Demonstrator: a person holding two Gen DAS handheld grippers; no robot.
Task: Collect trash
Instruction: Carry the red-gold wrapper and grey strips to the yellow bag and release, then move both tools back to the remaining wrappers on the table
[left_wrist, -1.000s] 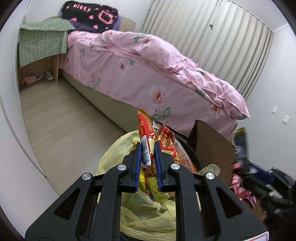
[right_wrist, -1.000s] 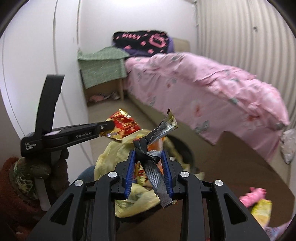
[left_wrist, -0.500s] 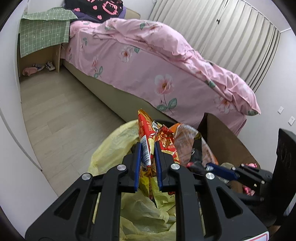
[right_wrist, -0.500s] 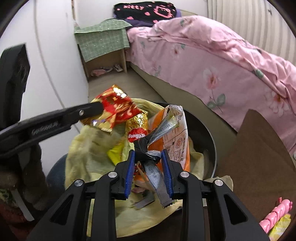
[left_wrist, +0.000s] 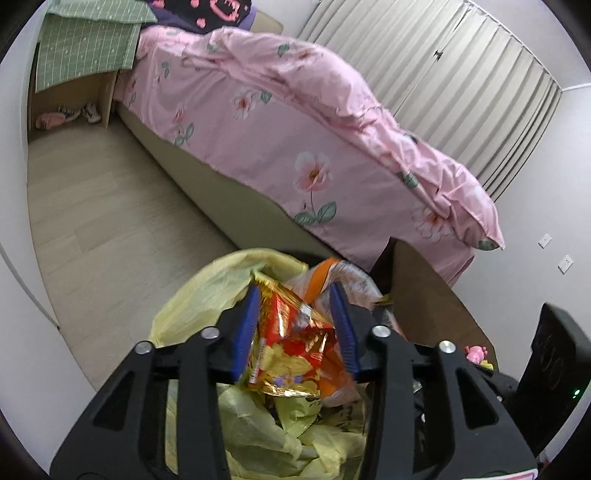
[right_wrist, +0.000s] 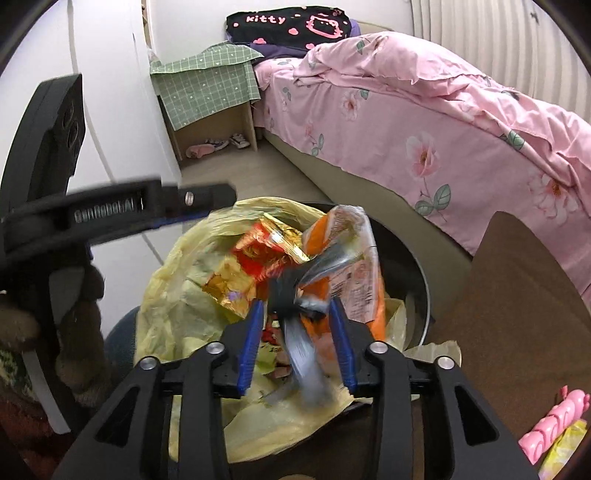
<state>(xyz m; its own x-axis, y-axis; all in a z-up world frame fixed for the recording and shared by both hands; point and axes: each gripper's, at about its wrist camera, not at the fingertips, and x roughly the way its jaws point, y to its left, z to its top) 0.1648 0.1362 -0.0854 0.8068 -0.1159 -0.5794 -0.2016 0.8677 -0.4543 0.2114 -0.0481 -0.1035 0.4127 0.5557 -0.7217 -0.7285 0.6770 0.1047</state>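
Place: a home bedroom.
Bed (left_wrist: 295, 155): runs from far left to right, under a rumpled pink flowered quilt.
Window side: pale pleated curtains (left_wrist: 461, 74) behind the bed.
Far corner: small wooden stand draped in green checked cloth (right_wrist: 207, 85), shoes beneath.
Floor (left_wrist: 110, 221): light wood planks.

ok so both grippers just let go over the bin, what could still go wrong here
The silver wrapper is falling near the bin's front edge, where the yellow liner sags outward; it might slide out.

The red snack packet, between the just-opened left gripper, may snag on a pad.

Trash is piled high around the orange bag, so pieces could tumble onto the floor.
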